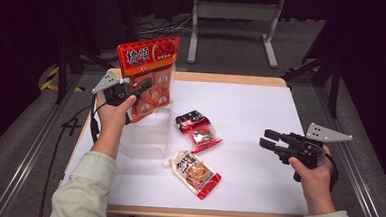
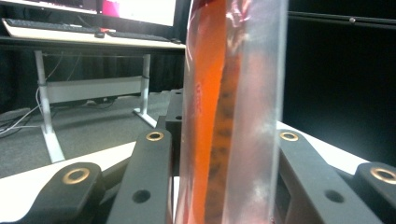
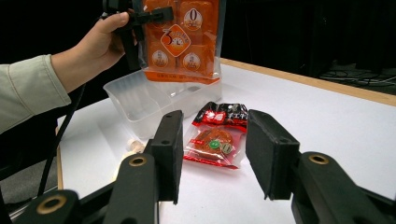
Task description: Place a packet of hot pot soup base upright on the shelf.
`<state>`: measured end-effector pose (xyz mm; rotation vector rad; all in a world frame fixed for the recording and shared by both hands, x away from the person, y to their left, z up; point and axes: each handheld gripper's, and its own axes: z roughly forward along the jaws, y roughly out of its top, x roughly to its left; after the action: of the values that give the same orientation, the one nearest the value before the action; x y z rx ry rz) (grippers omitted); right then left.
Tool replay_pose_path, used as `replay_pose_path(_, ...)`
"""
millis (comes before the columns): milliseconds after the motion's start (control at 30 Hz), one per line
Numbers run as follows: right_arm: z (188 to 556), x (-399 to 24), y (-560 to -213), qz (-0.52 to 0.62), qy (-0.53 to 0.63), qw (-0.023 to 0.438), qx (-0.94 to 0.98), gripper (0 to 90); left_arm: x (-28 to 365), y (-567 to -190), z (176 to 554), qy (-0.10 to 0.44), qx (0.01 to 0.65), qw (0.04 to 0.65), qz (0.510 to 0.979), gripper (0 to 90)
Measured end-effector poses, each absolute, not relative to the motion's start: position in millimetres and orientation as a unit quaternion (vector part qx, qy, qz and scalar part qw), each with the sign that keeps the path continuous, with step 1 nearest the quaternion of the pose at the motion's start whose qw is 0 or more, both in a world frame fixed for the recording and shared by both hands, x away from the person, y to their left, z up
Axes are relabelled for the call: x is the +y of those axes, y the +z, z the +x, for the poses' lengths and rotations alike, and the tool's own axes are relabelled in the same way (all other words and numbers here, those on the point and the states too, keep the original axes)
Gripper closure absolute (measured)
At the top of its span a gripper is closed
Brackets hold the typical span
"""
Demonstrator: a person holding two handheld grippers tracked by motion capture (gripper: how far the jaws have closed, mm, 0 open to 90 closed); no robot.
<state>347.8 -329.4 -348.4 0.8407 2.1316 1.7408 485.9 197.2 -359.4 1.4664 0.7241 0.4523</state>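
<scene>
Left gripper [image 1: 141, 89] clamped on the orange bag [image 1: 148, 76], held upright above the clear tub [image 1: 147, 131] at 9 o'clock on the white table [image 1: 261, 112]. Right gripper [image 1: 268, 138] at 3 o'clock, jaws apart, holding nothing. Red packet [image 1: 198, 130] at centre; spouted pouch [image 1: 196, 173] at 6 o'clock of it, both flat.

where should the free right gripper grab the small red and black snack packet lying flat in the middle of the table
Take the small red and black snack packet by its flat sealed red lower edge, nearest the open right gripper. It lies flat on the white table, so come in low from the right and pinch across that thin edge rather than its bulging centre.
</scene>
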Motion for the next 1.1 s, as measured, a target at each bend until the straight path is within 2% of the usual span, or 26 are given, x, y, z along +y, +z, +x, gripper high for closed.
replay_pose_path(467, 349, -326, -349, 0.283, 0.600, 0.125, 0.737, 57.8, 206, -366, 483, 0.196, 0.323, 0.655, 0.655, 70.8)
replay_pose_path(833, 349, -321, -352, 0.280, 0.596, 0.119, 0.743, 58.0, 210, -365, 480, 0.178, 0.328, 0.625, 0.686, 70.7)
replay_pose_path(933, 350, -321, -352, 0.280, 0.596, 0.119, 0.743, 58.0, 211, -365, 479, 0.184, 0.333, 0.613, 0.693, 70.7)
replay_pose_path(1000, 350, -321, -352, 0.281, 0.596, 0.118, 0.743, 58.0, 206, -364, 479, 0.205, 0.328, 0.570, 0.724, 70.7)
replay_pose_path(1100, 350, -321, -352, 0.281, 0.597, 0.117, 0.743, 57.9, 204, -363, 479, 0.198, 0.324, 0.576, 0.724, 70.7)
